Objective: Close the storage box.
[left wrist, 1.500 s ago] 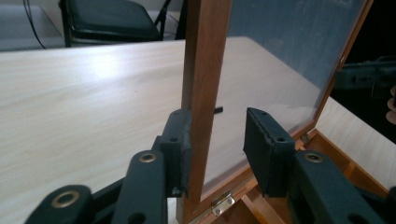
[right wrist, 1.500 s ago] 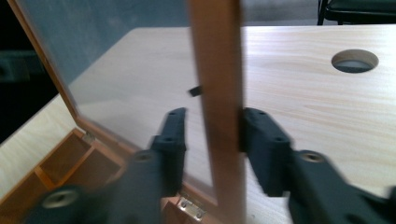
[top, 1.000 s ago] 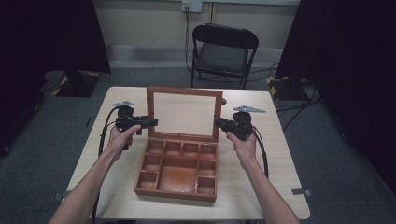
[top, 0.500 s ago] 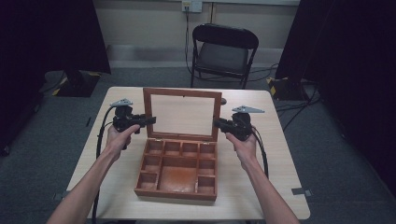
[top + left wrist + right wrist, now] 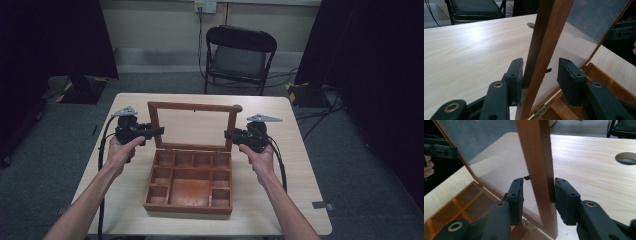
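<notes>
Wooden compartment box at table centre, glass lid upright | left gripper: jaws loosely straddle lid's left frame, just opening | right gripper: loose around right frame, just opening | forearms level, no legible writing

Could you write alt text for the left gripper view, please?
The left gripper straddles the wooden side rail of the box's raised glass lid, one pad against the wood, the other apart from it. Its jaws have just been opening slightly. The pale table lies behind.
</notes>
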Tool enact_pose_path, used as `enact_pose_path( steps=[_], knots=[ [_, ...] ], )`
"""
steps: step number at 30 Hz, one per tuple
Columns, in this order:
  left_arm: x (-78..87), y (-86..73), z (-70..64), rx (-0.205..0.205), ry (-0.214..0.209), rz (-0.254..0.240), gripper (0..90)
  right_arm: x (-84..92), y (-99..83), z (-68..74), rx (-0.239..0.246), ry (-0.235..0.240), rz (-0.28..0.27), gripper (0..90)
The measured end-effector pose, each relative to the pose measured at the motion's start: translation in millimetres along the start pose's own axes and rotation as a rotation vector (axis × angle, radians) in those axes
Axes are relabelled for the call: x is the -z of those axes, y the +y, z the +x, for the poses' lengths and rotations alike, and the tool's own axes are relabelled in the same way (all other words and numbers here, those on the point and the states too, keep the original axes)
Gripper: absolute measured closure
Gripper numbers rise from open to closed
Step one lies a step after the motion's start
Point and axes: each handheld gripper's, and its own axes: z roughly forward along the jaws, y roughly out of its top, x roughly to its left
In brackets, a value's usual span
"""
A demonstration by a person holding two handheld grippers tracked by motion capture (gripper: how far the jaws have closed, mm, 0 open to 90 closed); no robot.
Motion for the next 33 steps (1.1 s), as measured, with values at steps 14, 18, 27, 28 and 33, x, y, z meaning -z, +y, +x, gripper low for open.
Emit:
enact_pose_path(
  steps=[14,18,27,28,33],
  knots=[
    [19.5,-5.7,-16.6,-0.035,-0.005,-0.023,53.3,10.1,-8.3,12.7,-0.007,-0.006,0.009,46.4],
    [22.4,-8.6,-20.4,-0.040,-0.011,-0.025,51.4,14.5,-12.3,13.8,-0.019,0.001,0.004,45.7],
    [28.0,-15.9,-29.2,-0.050,-0.010,-0.021,48.0,23.3,-20.5,14.4,-0.034,0.006,0.020,40.3],
    [27.8,-17.7,-30.4,-0.048,-0.009,-0.032,47.8,23.9,-21.4,14.3,-0.035,0.005,0.021,39.5],
    [29.4,-18.8,-32.2,-0.056,-0.013,-0.021,47.1,30.5,-23.0,13.3,-0.049,0.014,0.017,36.7]
  ],
)
